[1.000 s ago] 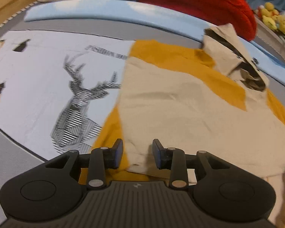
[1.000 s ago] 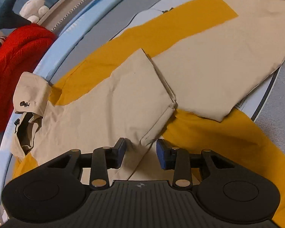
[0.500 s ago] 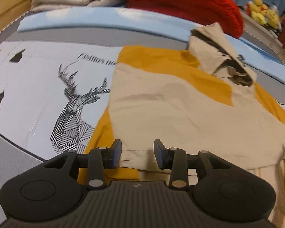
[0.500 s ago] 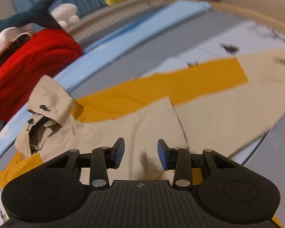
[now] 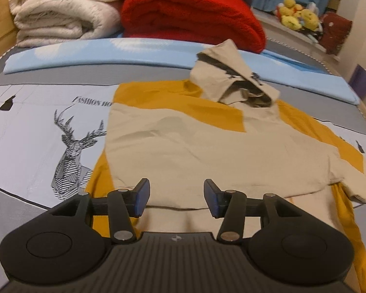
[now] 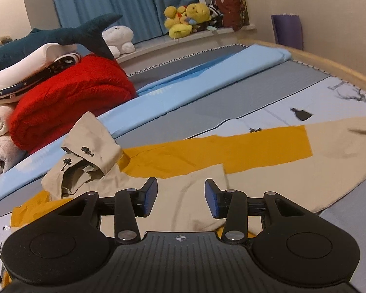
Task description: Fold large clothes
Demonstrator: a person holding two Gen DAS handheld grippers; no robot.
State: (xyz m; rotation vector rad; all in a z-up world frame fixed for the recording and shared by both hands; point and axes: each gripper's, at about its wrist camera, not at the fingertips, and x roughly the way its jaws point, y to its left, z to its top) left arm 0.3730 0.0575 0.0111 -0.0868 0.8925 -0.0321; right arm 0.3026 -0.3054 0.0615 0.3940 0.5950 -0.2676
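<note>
Both cameras have tilted upward since a second ago, so the far side of the bed now fills the top of each view, and both grippers have stayed spread with nothing between the fingers.

From the left wrist, the left gripper (image 5: 176, 196) hangs with its blue-padded fingers parted just above the near hem of the beige and mustard-yellow hooded jacket (image 5: 207, 146). The jacket lies flat on the printed bed sheet with a line-drawn deer (image 5: 70, 146), one beige sleeve folded across the body, its cloth thin and lightly creased. The crumpled beige hood (image 5: 234, 80) stands at the far end, touching a pale blue folded strip of fabric (image 5: 85, 53). Beyond that sit a thick red fleece blanket roll (image 5: 190, 17) and a cream fuzzy folded blanket (image 5: 61, 14). Bare sheet lies to the left of the jacket's straight left edge.

From the right wrist, the right gripper (image 6: 181, 197) is likewise released, fingers apart over the folded beige sleeve panel. The jacket's other sleeve (image 6: 341, 151) stretches out flat to the right, its lower edge running along the grey border of the sheet. A dark blue plush shark (image 6: 68, 34) and yellow plush toys (image 6: 188, 17) rest at the back, well apart from the jacket.
</note>
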